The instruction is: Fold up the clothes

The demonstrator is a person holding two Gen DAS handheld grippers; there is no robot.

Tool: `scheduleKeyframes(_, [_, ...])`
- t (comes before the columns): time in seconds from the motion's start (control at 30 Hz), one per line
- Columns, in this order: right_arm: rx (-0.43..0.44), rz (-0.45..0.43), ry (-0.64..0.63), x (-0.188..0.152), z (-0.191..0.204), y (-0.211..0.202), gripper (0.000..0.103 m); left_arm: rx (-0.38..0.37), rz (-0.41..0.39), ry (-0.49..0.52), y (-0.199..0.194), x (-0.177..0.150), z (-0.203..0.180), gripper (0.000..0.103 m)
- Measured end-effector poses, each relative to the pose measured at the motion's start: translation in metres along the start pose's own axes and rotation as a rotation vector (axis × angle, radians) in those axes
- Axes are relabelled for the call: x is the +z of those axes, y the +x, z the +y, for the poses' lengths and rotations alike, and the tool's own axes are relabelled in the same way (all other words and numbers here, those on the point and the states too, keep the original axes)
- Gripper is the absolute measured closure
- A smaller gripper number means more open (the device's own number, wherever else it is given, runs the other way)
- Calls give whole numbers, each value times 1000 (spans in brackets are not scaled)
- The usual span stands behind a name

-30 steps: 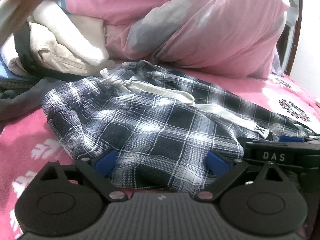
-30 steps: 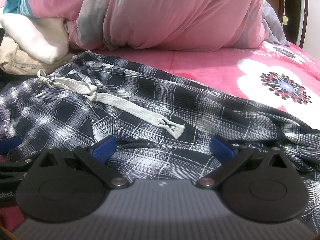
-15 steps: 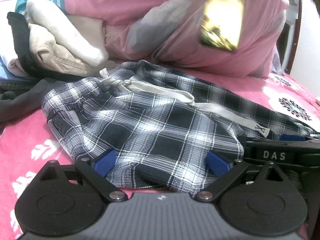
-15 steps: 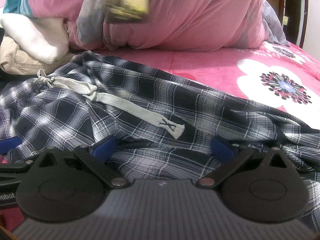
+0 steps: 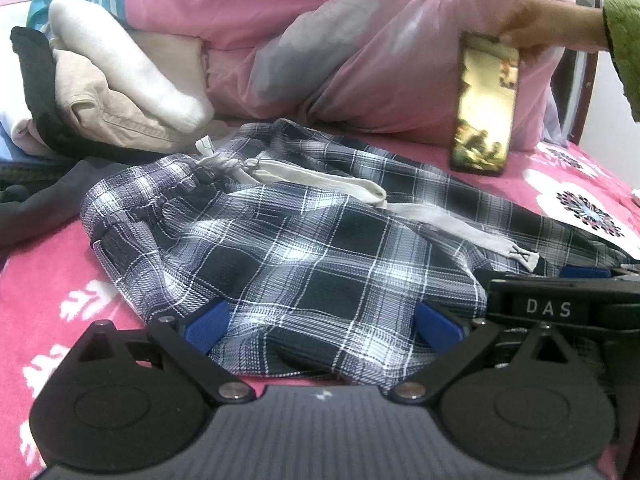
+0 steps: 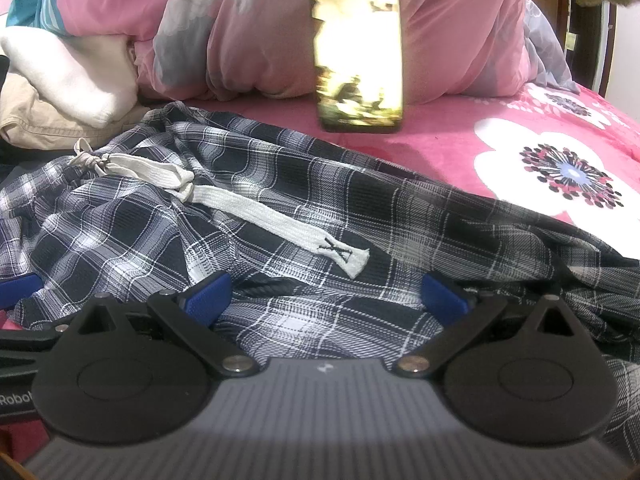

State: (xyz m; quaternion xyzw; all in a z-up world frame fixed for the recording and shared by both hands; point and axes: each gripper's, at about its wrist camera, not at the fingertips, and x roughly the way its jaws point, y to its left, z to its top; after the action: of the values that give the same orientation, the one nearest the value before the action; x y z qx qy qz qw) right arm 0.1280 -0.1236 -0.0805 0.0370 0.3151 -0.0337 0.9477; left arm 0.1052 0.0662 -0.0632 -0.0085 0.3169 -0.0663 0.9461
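One rumpled plaid garment (image 5: 304, 256), drawstring (image 6: 276, 216) loose.

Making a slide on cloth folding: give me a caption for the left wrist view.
Open left tool at crumpled plaid pants on a pink bed; a hand holds a lit phone behind.

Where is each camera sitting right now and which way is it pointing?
Left wrist: low over the bed, facing the plaid shorts' waistband and the pink duvet; shows the open left gripper, the right gripper alongside.
Right wrist: low, further right, facing the drawstring and flowered blanket; shows the open right gripper.
Shared: shorts, drawstring, duvet, clothes pile, and a lit phone held by a hand.
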Motion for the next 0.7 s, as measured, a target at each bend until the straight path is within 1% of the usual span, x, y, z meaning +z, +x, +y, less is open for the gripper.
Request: scheduleKeyframes(0.7, [0, -1, -1, 0, 0, 0, 1, 13, 1, 11, 2, -1, -5, 1])
